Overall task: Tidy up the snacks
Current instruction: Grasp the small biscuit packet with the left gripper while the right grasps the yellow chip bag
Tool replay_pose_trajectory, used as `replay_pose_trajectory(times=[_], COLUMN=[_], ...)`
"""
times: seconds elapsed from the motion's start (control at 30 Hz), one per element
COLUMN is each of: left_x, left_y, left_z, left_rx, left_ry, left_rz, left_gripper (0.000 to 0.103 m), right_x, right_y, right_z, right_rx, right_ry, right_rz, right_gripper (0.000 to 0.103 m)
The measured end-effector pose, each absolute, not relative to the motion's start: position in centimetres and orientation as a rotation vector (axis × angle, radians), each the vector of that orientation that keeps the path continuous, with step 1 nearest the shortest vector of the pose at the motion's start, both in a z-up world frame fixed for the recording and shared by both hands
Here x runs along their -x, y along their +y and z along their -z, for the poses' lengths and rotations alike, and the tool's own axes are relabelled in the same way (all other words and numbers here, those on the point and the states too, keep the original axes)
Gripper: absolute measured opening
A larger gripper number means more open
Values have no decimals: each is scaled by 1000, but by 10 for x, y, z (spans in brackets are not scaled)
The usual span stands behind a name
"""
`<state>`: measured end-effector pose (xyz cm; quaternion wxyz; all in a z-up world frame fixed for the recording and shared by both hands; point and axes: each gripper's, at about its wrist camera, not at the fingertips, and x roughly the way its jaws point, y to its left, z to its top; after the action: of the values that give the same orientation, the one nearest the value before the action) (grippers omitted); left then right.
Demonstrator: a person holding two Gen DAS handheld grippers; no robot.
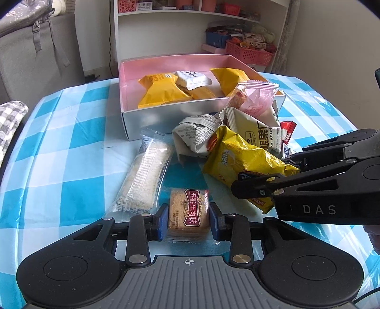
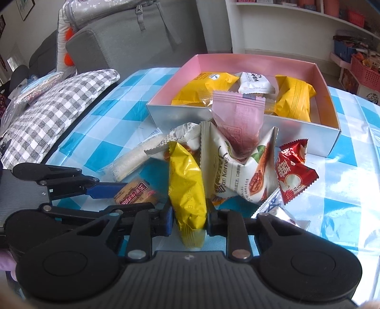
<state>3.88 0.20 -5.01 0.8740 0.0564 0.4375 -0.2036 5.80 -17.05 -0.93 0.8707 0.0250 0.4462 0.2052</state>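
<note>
Both grippers are mid-pickup: left gripper (image 1: pixel 188 219) fingers clamp the beef-flavour biscuit pack (image 1: pixel 188 215), right gripper (image 2: pixel 189 219) fingers clamp the yellow snack pack (image 2: pixel 187 190), each next needing a lift into the pink-lined box (image 1: pixel 152 123).

On the table (image 1: pixel 59 147) the open box (image 1: pixel 152 118) sits at the far side with several packets inside. Just near of it lies a heap of snack packets (image 1: pixel 237 142), with a long bar (image 1: pixel 144 173) to its left. Nearest, the biscuit pack (image 1: pixel 188 211) sits between the left tool's (image 1: pixel 188 219) fingers. Shelves (image 1: pixel 190 14) stand behind the box.
</note>
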Motion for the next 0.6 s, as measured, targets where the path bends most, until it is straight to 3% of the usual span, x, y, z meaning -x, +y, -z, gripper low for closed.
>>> replay_pose_trajectory(times=[0.6], left_x=[-31], left_y=[15], left_z=[18], left_rx=[-45], left_ry=[879], left_rz=[429], left_gripper=[32], right_x=[-46], right_y=[-189], right_z=[-14], right_rx=[-113], right_ry=[907], right_rz=[-426], right_gripper=[21])
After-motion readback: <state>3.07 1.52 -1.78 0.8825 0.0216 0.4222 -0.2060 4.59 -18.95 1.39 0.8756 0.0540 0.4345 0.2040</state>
